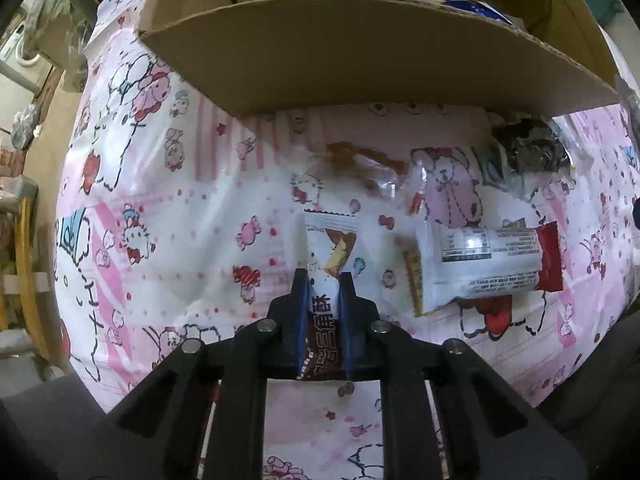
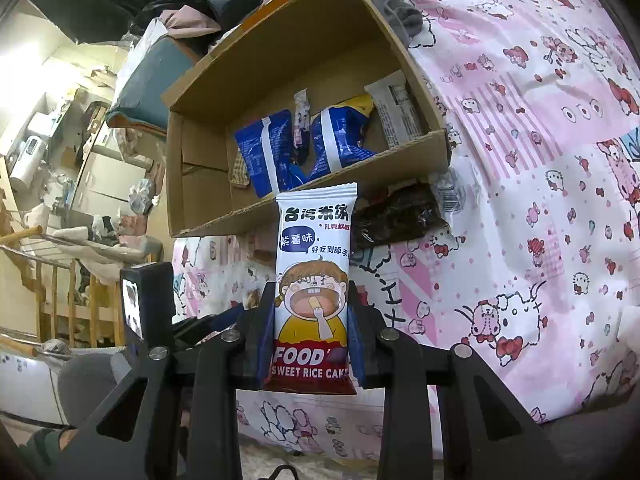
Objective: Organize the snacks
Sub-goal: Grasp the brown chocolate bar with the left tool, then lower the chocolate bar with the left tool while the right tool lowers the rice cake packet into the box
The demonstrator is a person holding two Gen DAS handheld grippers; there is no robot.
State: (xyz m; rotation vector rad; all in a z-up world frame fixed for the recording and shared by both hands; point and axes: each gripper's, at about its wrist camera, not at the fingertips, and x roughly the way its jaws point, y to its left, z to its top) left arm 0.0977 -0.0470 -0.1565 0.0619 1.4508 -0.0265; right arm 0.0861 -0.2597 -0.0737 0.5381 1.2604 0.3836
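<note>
Both grippers loaded: left gripper (image 1: 323, 280) pinching chocolate wafer packet (image 1: 329, 256), right gripper (image 2: 312, 312) clamping rice cake packet (image 2: 314, 280); next, judged, delivery into cardboard box (image 2: 304, 56) at 12 o'clock.

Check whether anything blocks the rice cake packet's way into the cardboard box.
Only the box's near wall lies ahead of the rice cake packet in the right gripper; lifted over it, nothing else visible blocks the way.

pink cartoon sheet (image 1: 168, 184), brown box (image 2: 280, 60), blue packets (image 2: 266, 156).
</note>
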